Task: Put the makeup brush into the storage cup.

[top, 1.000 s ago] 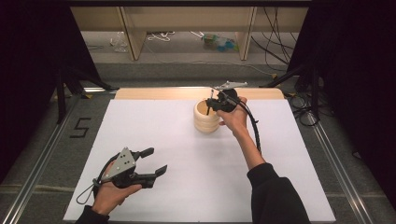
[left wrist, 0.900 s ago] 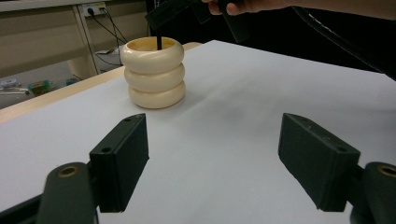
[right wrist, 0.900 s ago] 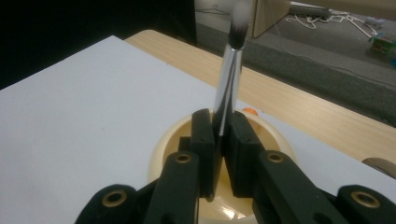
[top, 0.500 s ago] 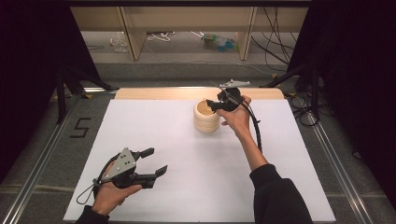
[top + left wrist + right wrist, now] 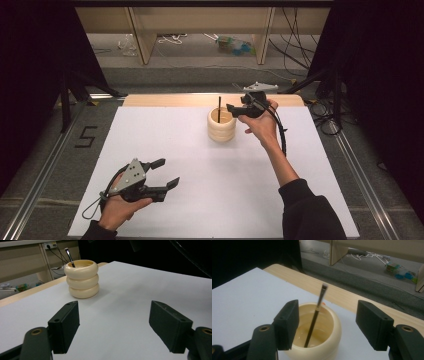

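Observation:
A cream ribbed cup [image 5: 221, 126] stands at the far middle of the white sheet. A dark thin brush [image 5: 219, 107] leans inside it, bristles up. My right gripper [image 5: 232, 110] hovers just right of the cup's rim. Its jaws have just been opening and are open now. In the right gripper view the brush [image 5: 315, 315] rises from the cup [image 5: 319, 340] between the jaws of my right gripper [image 5: 328, 317], and neither pad touches it. My left gripper [image 5: 166, 173] rests open near the front left, with nothing between its jaws. From my left gripper [image 5: 115, 327] the cup [image 5: 82, 278] and brush [image 5: 69, 257] sit ahead.
The white sheet [image 5: 165, 135] covers the table, with a wooden strip [image 5: 165, 100] along its far edge. Beyond that lie a floor with cables and shelf legs. Metal rails [image 5: 45, 165] run along both sides.
The right gripper's jaws opened and let go of the brush, which now stands in the cup. The right hand drew up and to the right. The left gripper stayed still.

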Demonstrator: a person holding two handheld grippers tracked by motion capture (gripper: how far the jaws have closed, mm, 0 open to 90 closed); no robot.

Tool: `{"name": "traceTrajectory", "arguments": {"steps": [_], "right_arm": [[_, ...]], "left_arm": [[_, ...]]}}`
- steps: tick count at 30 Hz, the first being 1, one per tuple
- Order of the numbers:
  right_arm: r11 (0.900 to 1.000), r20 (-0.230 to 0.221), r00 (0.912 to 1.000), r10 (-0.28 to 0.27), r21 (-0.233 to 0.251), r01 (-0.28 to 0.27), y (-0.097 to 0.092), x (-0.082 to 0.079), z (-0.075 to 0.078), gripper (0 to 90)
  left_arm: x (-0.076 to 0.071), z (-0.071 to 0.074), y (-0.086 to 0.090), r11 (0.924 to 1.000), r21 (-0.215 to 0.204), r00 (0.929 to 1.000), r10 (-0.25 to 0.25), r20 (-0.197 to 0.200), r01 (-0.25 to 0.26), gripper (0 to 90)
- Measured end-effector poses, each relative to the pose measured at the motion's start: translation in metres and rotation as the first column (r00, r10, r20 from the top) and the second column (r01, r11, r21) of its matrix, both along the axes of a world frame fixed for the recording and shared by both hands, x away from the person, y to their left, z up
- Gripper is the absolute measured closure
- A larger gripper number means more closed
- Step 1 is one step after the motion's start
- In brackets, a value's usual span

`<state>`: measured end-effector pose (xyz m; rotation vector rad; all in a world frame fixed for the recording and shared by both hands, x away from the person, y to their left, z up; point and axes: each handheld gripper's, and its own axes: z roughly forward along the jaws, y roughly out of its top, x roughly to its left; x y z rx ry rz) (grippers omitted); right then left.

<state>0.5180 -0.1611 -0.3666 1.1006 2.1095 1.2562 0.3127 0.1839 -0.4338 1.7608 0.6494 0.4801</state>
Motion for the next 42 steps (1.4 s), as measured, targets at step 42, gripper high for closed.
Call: {"name": "traceTrajectory", "arguments": {"steps": [42], "right_arm": [[0.9887, 0.090, 0.9900, 0.109, 0.094, -0.117, -0.015, -0.063, 0.012, 27.7]], "left_arm": [[0.000, 0.000, 0.000, 0.9999, -0.015, 0.9999, 0.003, -0.012, -0.003, 23.9]]}}
